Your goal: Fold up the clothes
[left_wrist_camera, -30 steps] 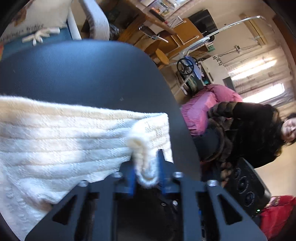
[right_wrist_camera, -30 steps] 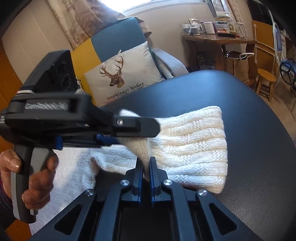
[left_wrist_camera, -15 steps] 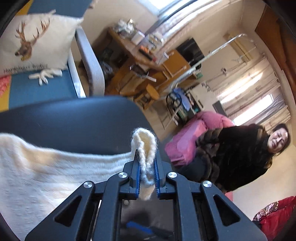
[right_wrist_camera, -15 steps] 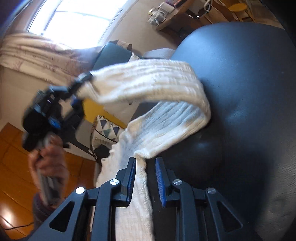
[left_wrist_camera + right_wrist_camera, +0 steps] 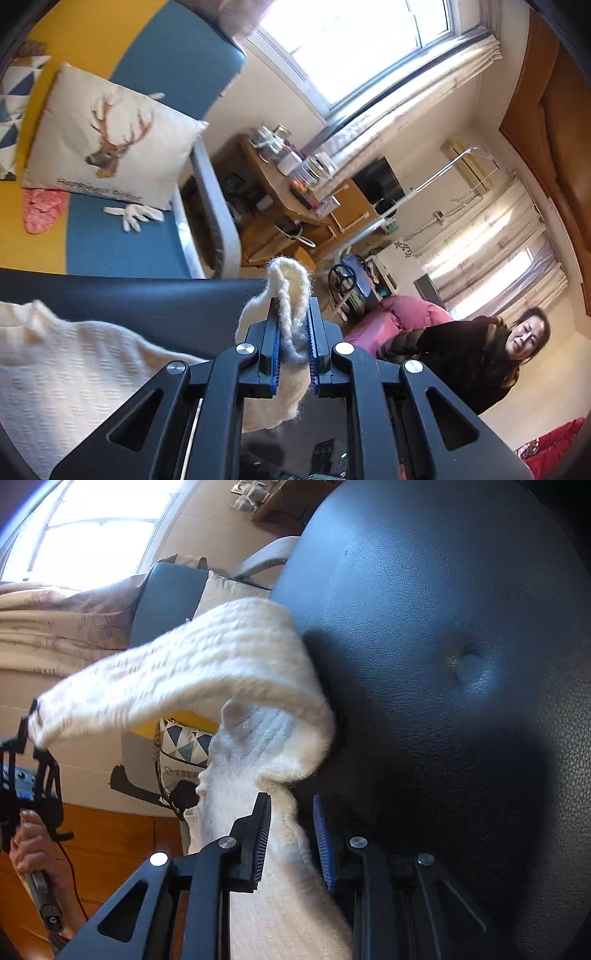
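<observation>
A cream knitted garment lies partly on a dark padded ottoman. My left gripper is shut on a bunched edge of the knit and holds it raised, so one end arcs up to the left in the right wrist view, where that gripper shows at the far left. The rest of the knit spreads below. My right gripper is open, its blue pads either side of a strip of the knit without pinching it.
A blue and yellow sofa with a deer cushion stands behind the ottoman. A wooden desk with clutter is beyond it. A seated person in dark clothes is at the right. Wooden floor lies below.
My left gripper has lifted its held edge of the knit higher and swung upward. My right gripper has let go of the knit and opened, and has dropped low along the ottoman.
</observation>
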`<state>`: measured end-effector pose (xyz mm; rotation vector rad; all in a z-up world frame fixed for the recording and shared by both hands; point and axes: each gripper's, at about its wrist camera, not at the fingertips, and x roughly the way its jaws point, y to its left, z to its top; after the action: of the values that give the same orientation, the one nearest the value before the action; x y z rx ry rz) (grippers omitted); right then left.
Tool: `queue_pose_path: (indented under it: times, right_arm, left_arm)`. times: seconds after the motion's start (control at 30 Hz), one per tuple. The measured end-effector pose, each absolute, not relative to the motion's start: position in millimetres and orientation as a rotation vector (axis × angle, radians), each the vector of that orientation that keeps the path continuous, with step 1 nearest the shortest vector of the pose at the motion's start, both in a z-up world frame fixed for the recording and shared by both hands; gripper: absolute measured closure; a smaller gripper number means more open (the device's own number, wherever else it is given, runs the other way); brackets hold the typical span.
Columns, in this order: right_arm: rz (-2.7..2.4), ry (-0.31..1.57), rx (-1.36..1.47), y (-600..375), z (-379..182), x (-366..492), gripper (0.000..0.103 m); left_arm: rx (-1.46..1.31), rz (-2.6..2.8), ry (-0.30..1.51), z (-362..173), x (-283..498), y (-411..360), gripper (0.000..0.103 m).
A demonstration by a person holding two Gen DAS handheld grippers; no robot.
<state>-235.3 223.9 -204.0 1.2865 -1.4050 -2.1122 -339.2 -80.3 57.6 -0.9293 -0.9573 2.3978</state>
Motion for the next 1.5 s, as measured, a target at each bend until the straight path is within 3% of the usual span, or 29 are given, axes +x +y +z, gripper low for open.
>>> queue_pose_path:
  times: [0.13, 0.33, 0.83, 0.97, 1.23, 1.5]
  right_arm:
    - [-2.180, -1.332, 1.307, 217, -198, -242, 0.078]
    - [-2.212, -1.447, 1.335, 226, -207, -249, 0.078]
    - [-2.282, -1.249, 1.388, 196, -187, -274, 0.077]
    - [-2.312, -1.179, 1.375, 187, -176, -280, 0.077]
    - [-2.416, -0.760, 1.449, 156, -166, -273, 0.077]
    - [-2.459, -0.651, 1.448, 142, -165, -279, 0.077]
  left_arm:
    - [-0.959, 2.428, -0.994, 38, -320, -110, 0.091]
    - [-0.990, 2.445, -1.091, 10, -290, -159, 0.091]
    - [-0.944, 2.496, -1.297, -30, -222, -255, 0.091]
    - [-1.072, 2.554, -1.251, -52, -208, -271, 0.091]
    - [-1.443, 2.626, -1.023, -115, -200, -277, 0.091]
    - [-1.426, 2.627, -1.029, -123, -199, -285, 0.091]
